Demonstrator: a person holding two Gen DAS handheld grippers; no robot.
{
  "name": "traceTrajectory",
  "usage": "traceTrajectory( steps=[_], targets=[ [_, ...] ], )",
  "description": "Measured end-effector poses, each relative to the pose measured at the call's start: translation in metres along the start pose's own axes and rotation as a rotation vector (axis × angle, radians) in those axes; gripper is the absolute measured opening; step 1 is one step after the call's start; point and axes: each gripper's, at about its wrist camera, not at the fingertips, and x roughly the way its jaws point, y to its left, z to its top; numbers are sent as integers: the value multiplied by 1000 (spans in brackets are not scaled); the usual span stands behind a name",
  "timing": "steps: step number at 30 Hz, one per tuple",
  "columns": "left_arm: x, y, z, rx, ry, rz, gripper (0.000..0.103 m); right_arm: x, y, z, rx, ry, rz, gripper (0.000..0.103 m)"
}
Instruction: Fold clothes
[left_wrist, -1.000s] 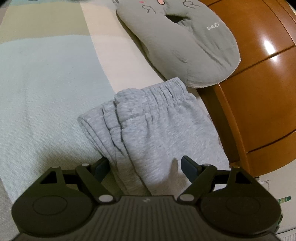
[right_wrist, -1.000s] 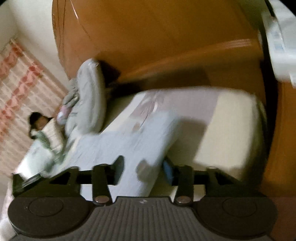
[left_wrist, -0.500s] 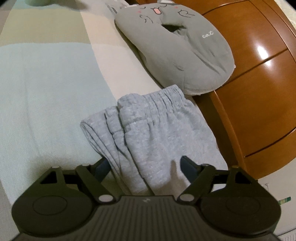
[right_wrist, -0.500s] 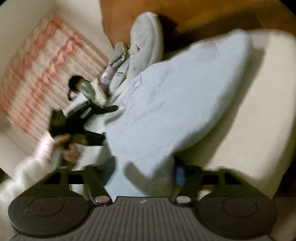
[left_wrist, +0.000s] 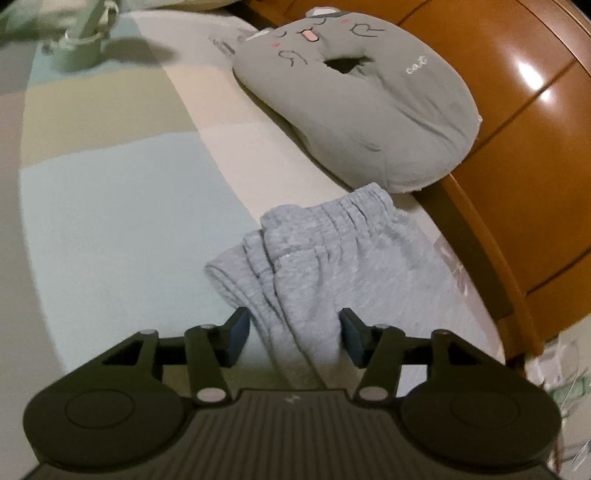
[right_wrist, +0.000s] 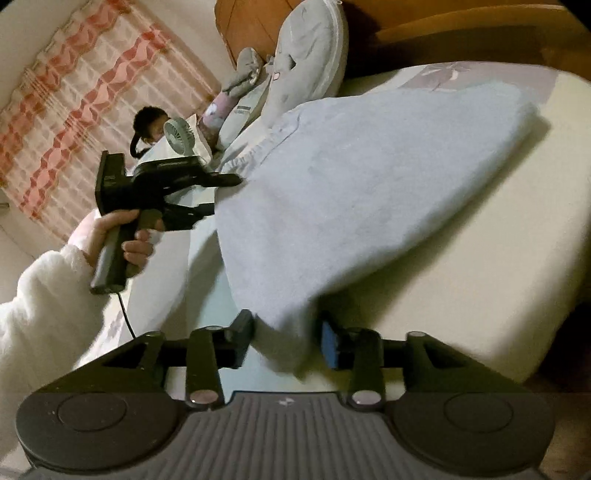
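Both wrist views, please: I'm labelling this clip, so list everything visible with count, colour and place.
sweatpants: one, light grey, folded on bed near headboard.
cat pillow: one, grey, beyond the waistband.
bed cover: one, pastel blocks.
headboard: one, orange-brown wood, along bed's edge.
handheld fan: one, pale green, far on bed.
curtain: one, pink and white.
left gripper: black, closing around pants edge.
right gripper: black, opening, cloth between.
sleeve: white, fluffy.
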Motion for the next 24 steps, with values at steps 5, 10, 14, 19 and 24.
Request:
traceTrajectory(
  steps=[5,10,14,19,24],
  targets=[
    [-36,-41,-6,289,-64,97,71,-40,5,20,-169,-133,-154,67],
    [-24,-95,-29,485,-48,-12,77,-6,38,35,-443,-140,-201,73],
    [8,-104,-49,511,11,-42,78,27,30,19,-584,-56,-280,73],
    [17,-111,-73,657,-21,13,82,10,13,13,-602,-52,-319,73],
    [6,-135,-69,653,-18,-7,82,2,44,10,-665,-89,-224,75]
  ],
)
